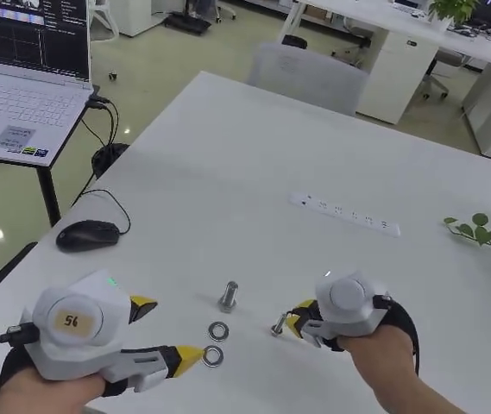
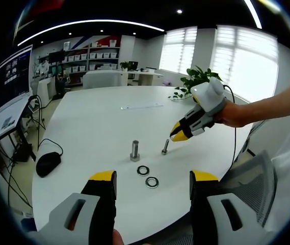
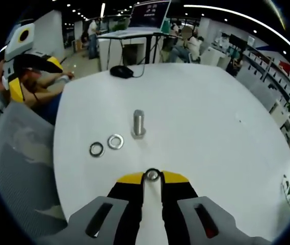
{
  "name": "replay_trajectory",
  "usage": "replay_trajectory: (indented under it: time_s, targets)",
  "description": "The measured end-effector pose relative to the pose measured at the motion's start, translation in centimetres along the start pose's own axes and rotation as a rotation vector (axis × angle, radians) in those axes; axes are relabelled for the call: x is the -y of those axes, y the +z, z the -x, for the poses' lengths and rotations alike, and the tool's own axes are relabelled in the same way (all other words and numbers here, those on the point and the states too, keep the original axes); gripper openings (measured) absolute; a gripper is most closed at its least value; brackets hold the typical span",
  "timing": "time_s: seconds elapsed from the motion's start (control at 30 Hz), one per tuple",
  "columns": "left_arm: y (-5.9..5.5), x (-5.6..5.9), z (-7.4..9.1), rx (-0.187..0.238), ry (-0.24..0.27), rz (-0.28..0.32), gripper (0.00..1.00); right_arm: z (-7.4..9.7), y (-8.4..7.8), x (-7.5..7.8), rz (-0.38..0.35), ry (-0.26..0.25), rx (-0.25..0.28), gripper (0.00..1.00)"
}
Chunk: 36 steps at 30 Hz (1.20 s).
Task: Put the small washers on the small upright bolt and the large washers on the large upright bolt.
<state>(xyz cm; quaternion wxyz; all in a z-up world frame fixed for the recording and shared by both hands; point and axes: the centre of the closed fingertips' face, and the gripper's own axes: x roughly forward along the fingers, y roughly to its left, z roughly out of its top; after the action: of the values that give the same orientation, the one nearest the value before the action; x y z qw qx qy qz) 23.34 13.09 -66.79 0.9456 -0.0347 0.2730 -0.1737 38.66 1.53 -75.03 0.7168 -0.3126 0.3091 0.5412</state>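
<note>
Our right gripper (image 1: 295,323) is pinching a small washer (image 3: 152,175) right beside the small bolt (image 1: 277,327); our left gripper (image 1: 166,329) gapes wide.

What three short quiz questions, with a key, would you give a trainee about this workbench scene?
1. How many flat silver metal washers lie on the white table?
2. True or false: the right claw stands wide open.
3. Which stands nearest the right claw? A. large upright steel bolt B. small upright steel bolt C. black computer mouse
Key: 1. two; 2. false, it pinches a small silver washer; 3. B.
</note>
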Motion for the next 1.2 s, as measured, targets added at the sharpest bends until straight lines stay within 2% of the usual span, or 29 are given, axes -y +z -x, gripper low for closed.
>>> replay_trajectory:
  time_s: [0.57, 0.97, 1.2]
  targets:
    - [-0.2, -0.3, 0.3, -0.004, 0.006, 0.005, 0.57, -1.3, -0.4, -0.1, 0.009, 0.027, -0.055, 0.14]
    - [0.0, -0.2, 0.1, -0.002, 0.004, 0.001, 0.57, -1.1, -0.4, 0.1, 0.022, 0.027, -0.073, 0.14]
    - [0.1, 0.0, 0.0, -0.003, -0.004, -0.004, 0.57, -1.0, -0.4, 0.0, 0.060, 0.030, -0.094, 0.14]
